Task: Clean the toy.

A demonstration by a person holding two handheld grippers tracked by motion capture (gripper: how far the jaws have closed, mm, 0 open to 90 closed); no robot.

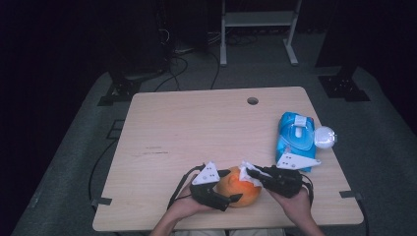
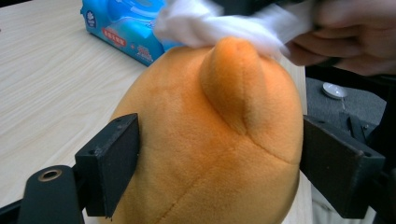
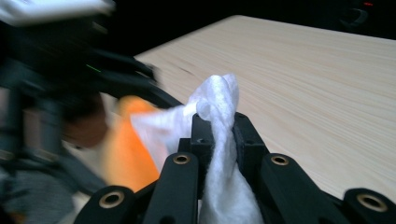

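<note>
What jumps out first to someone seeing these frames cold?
The orange plush toy at the table's near edge, sitting between the spread jaws of the left hand-held gripper. Next, the white wipe pinched in the right hand-held gripper and laid on the top of the toy. Behind them, toward the right edge, lies a blue wipes pack.
</note>
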